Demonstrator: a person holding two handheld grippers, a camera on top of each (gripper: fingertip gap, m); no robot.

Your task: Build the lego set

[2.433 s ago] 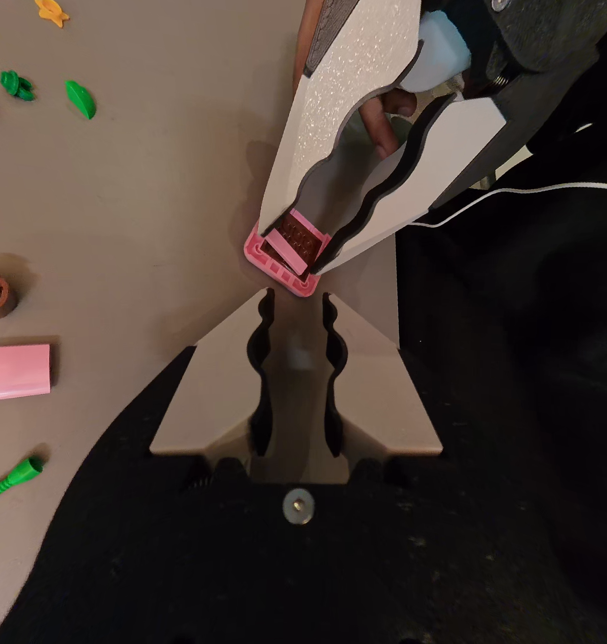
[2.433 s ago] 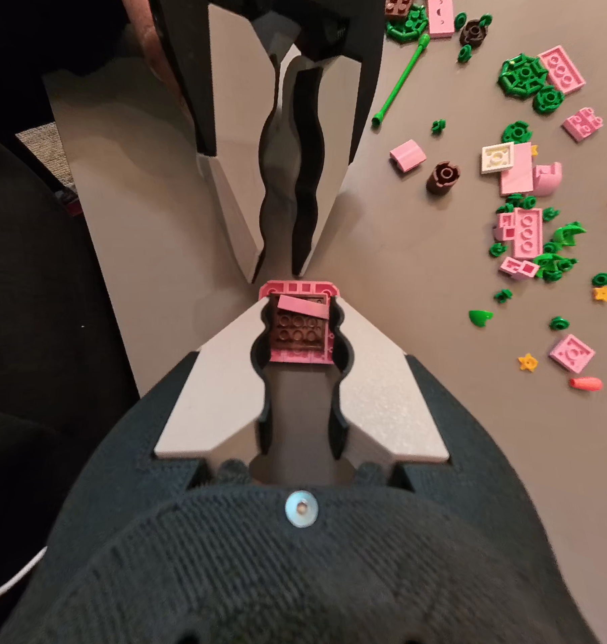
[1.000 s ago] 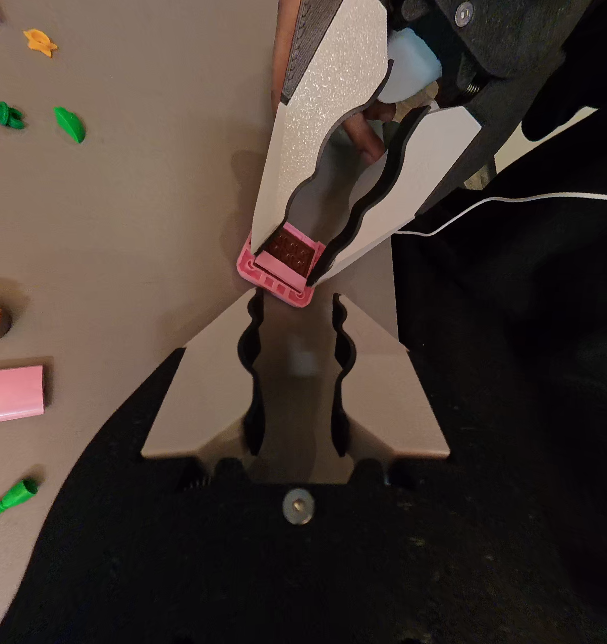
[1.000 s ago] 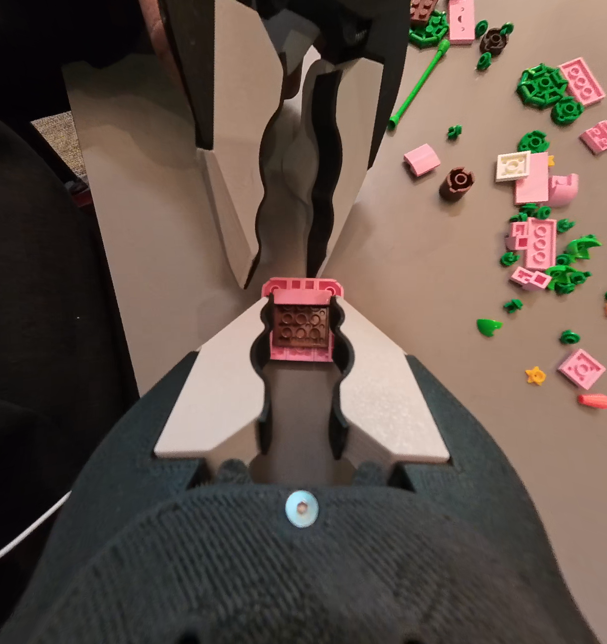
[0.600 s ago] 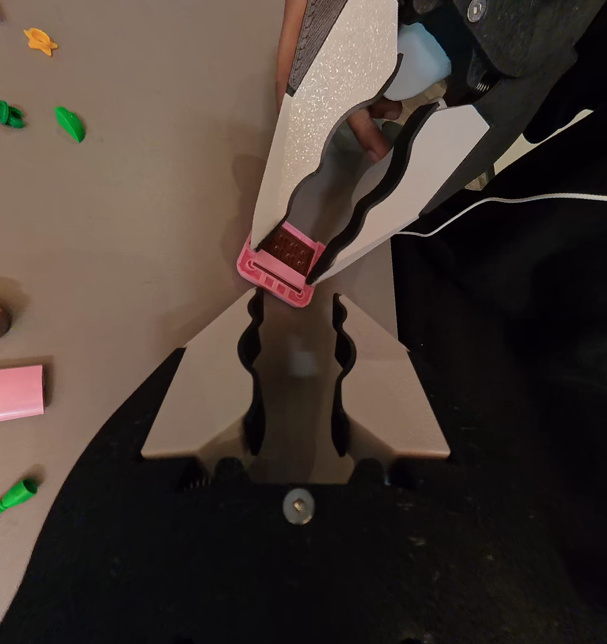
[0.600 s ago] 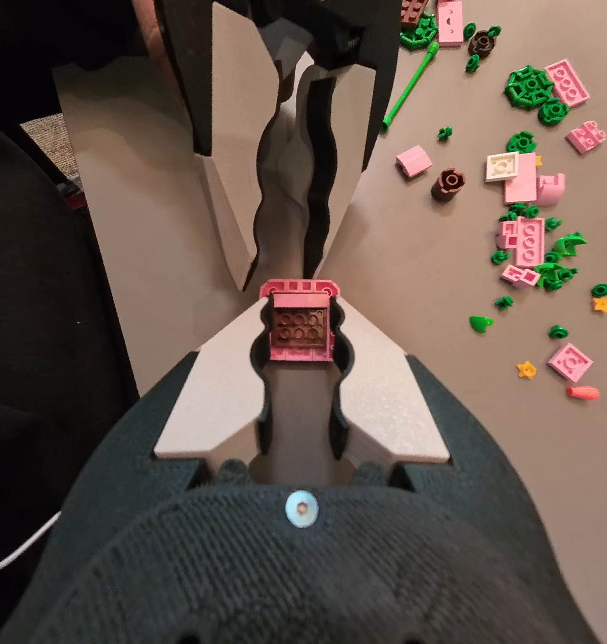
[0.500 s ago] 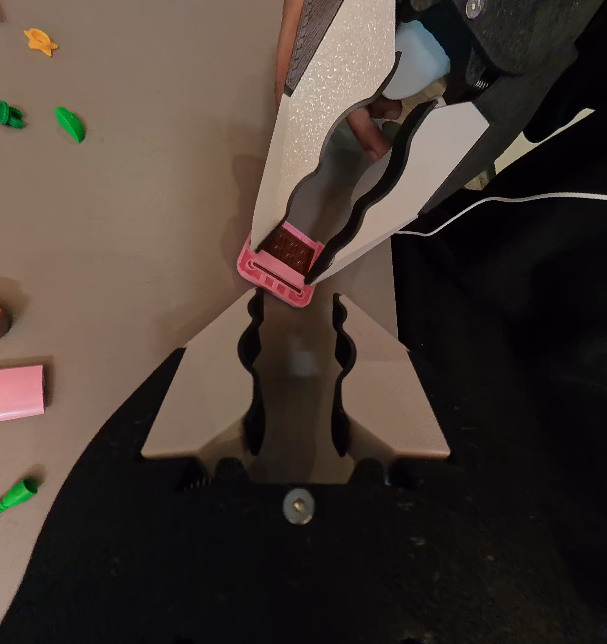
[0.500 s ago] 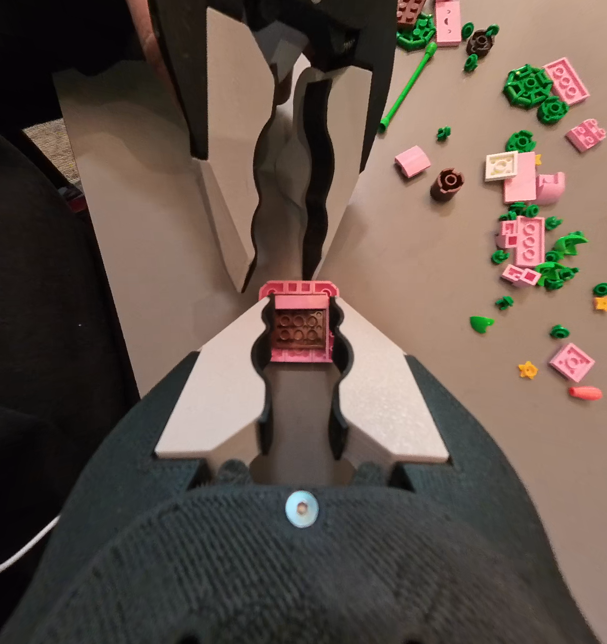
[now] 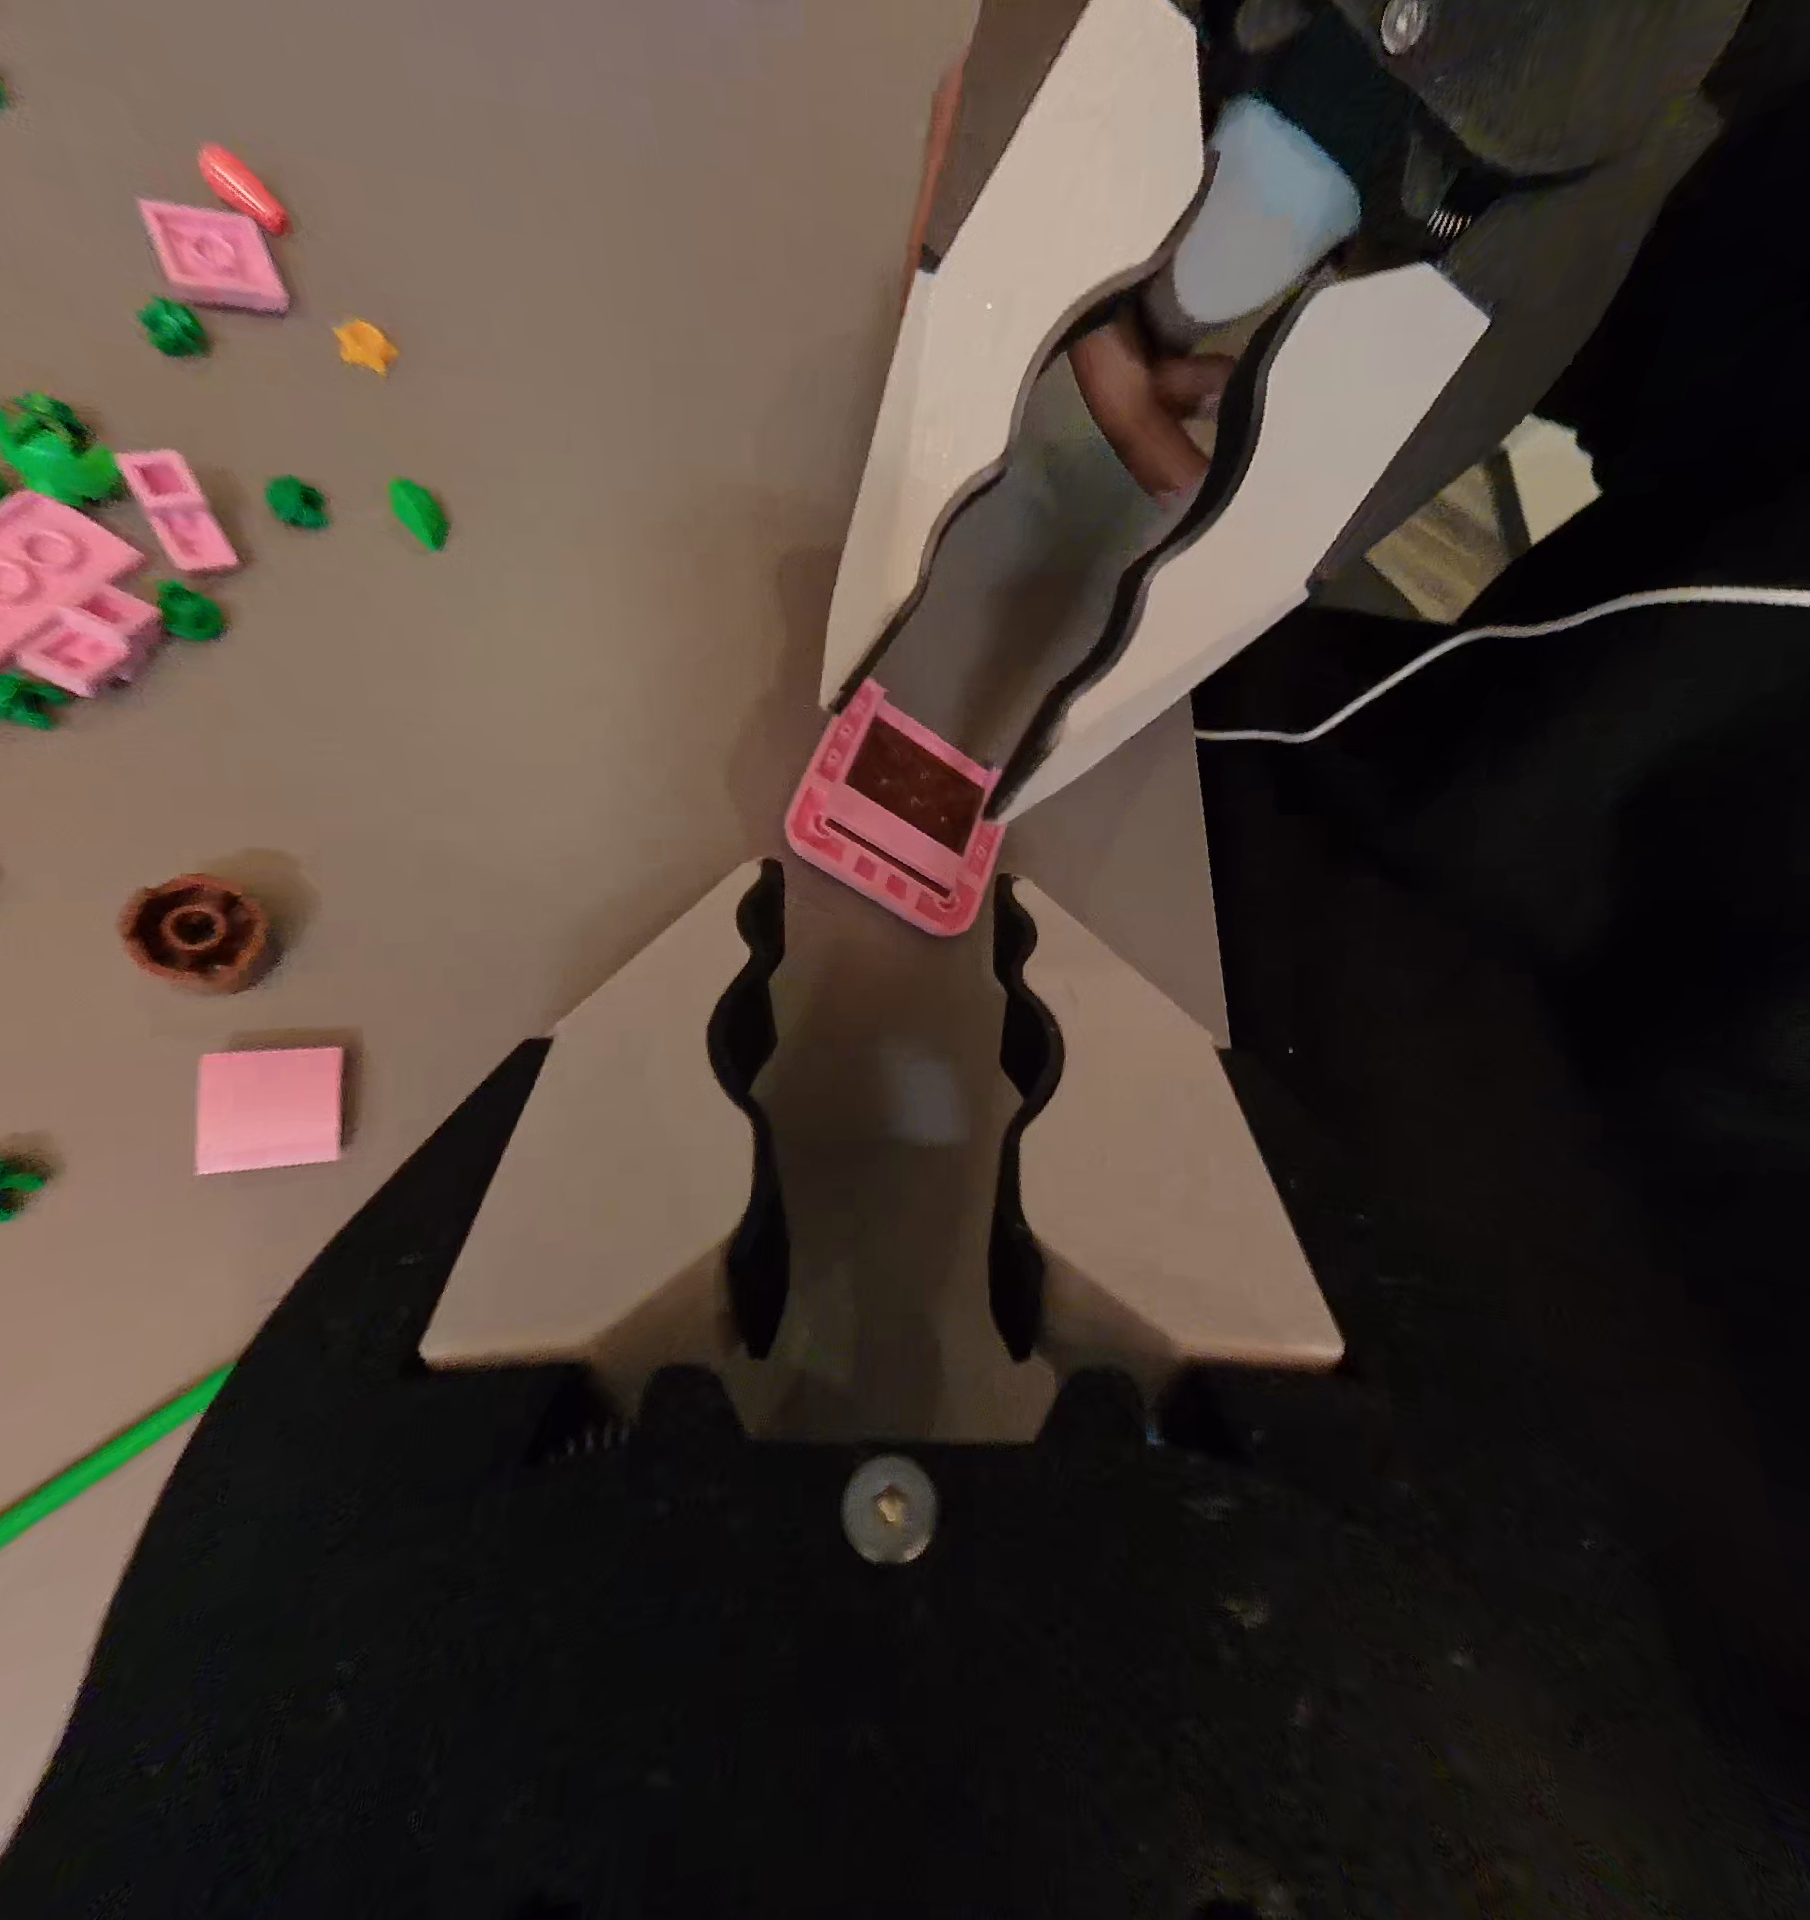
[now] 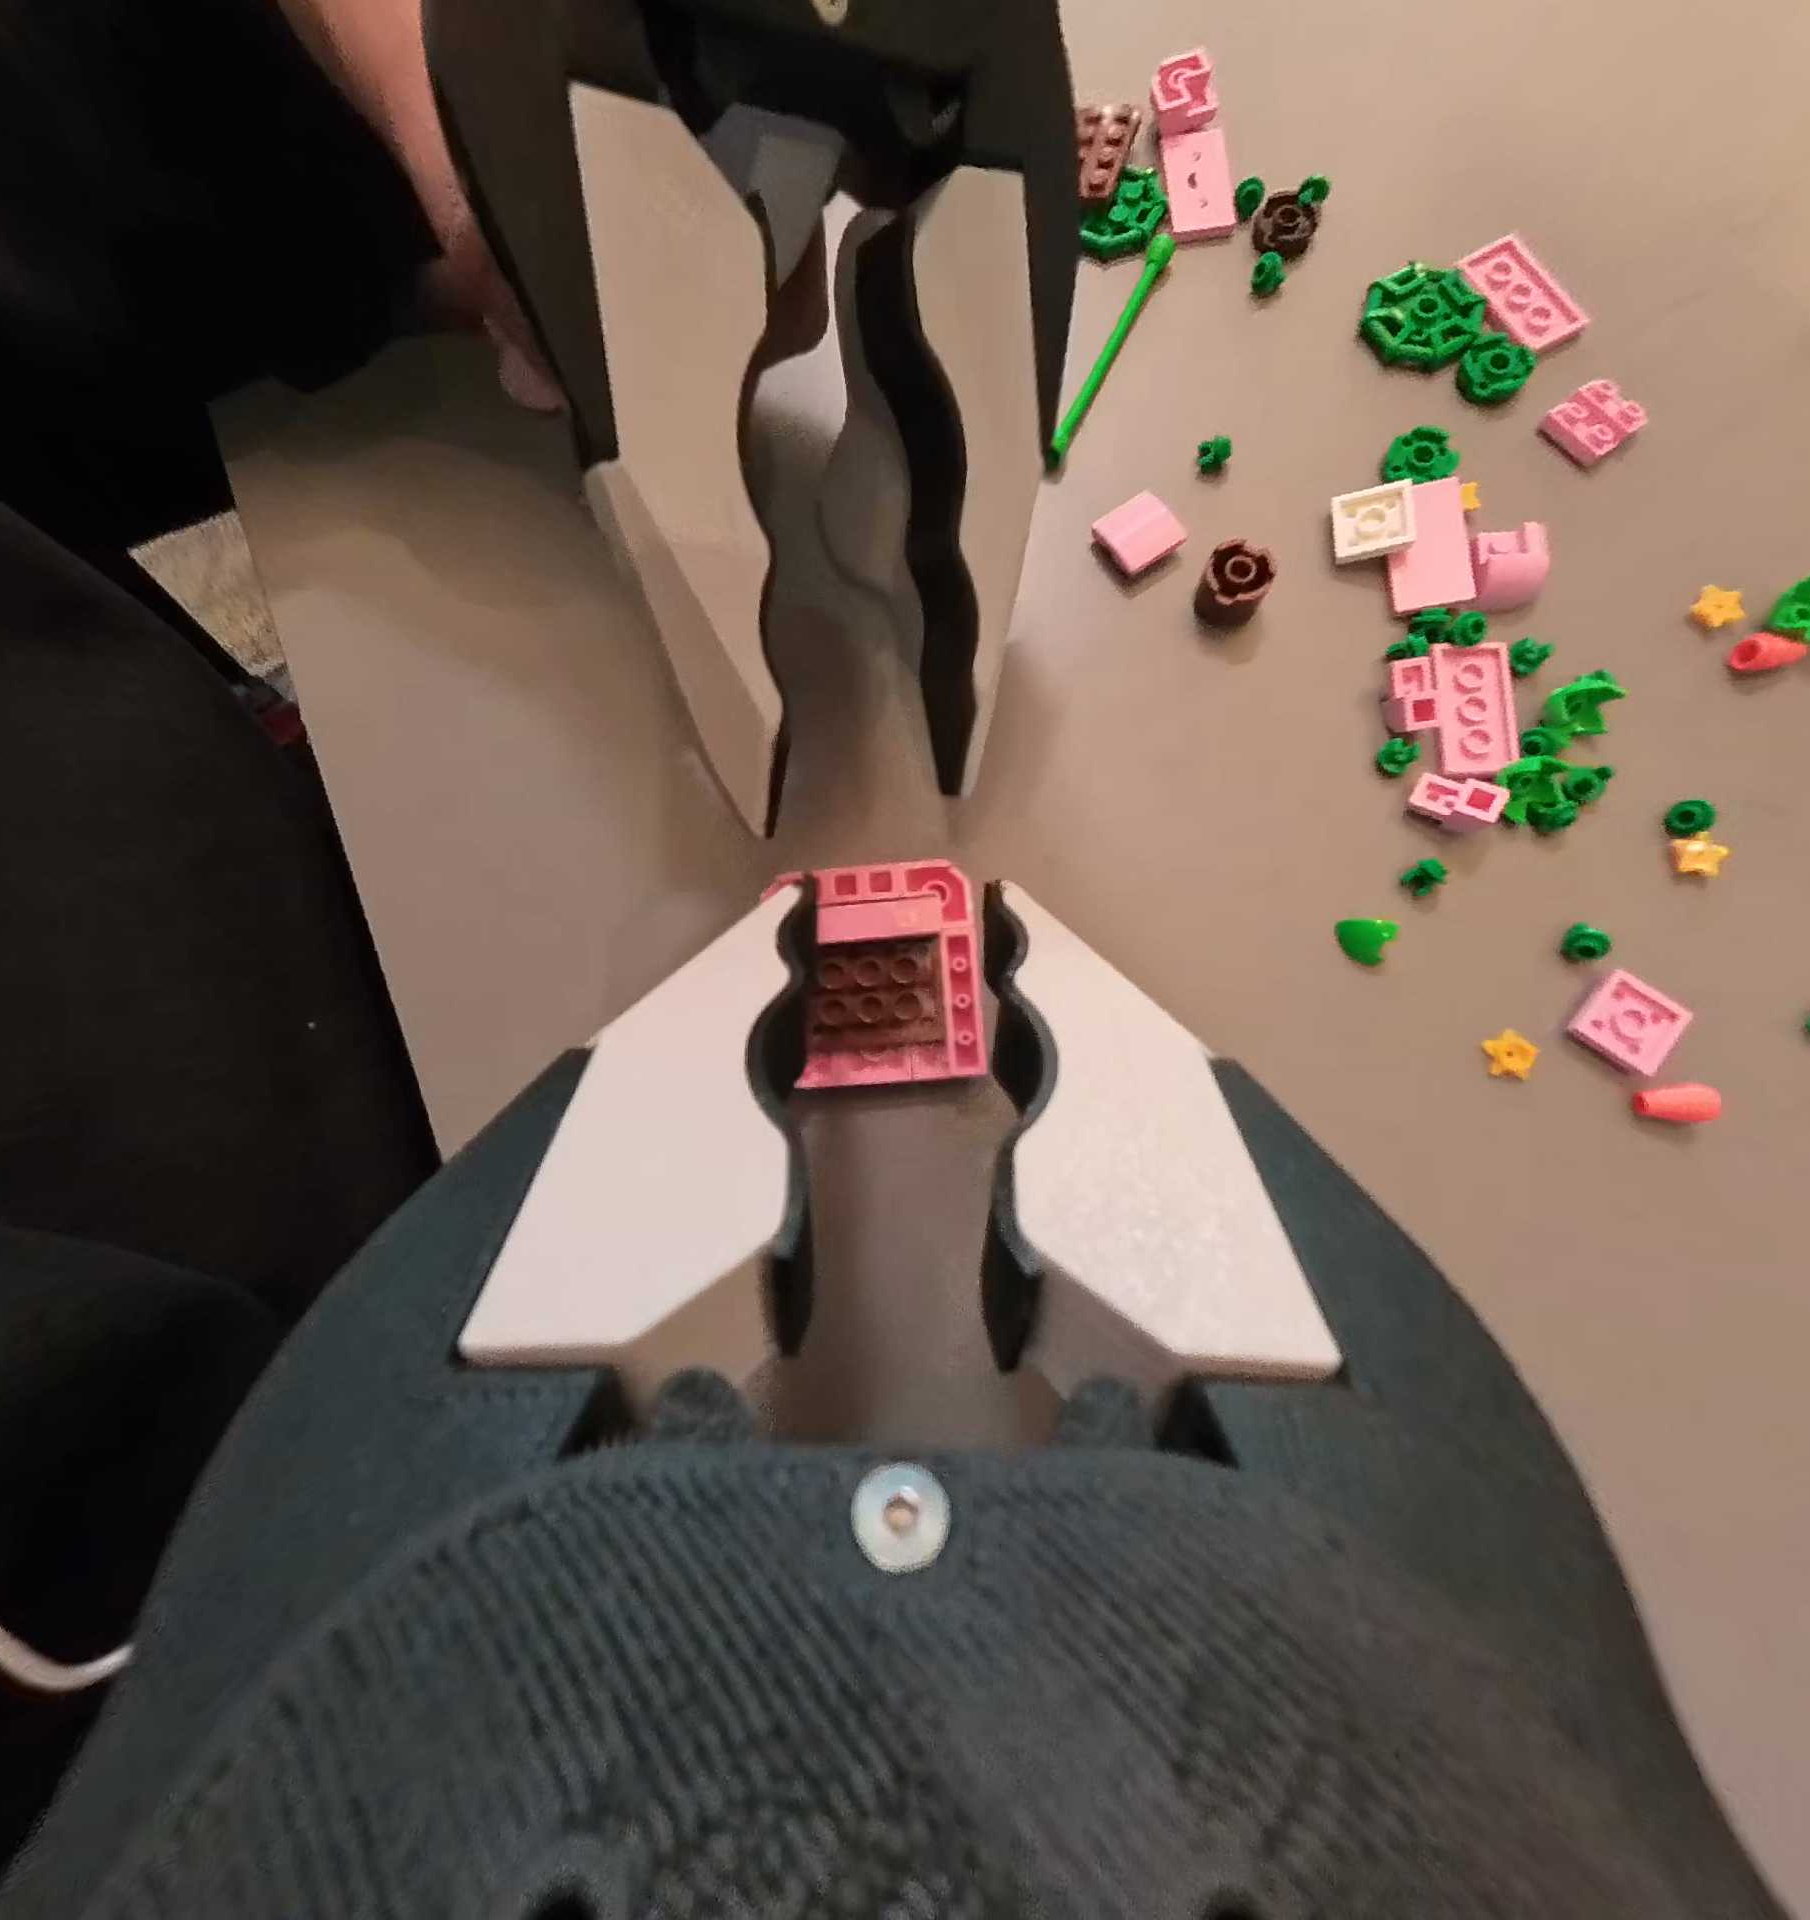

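A small pink frame with brown studded bricks inside (image 10: 870,987) is the build; a pink tile lies along its far edge. My right gripper (image 10: 885,894) is shut on it, one finger on each side, and holds it slightly tilted near the table's corner. In the left wrist view the build (image 9: 896,862) sits at the tips of the right gripper (image 9: 916,748). My left gripper (image 9: 885,883) is open and empty, its tips just short of the build's near edge. It faces the right gripper in the right wrist view (image 10: 859,805).
Loose pieces lie on the grey table: a brown round piece (image 10: 1233,577), a pink smooth tile (image 10: 1140,532), a green stem (image 10: 1109,343), and a scatter of pink plates and green leaves (image 10: 1467,707). The table edge (image 9: 1207,831) runs beside the build, with a white cable (image 9: 1503,634) beyond. The grippers are tip to tip, or close to it. The pink smooth tile (image 10: 1140,532) is about 8 cm from my left fingertips. It is also in sight in the left wrist view (image 9: 276,1093).
The pink tile lay askew on the brown bricks and now sits flat at the frame's edge. My left gripper has opened wider and drawn back. The build now tilts in the right gripper.
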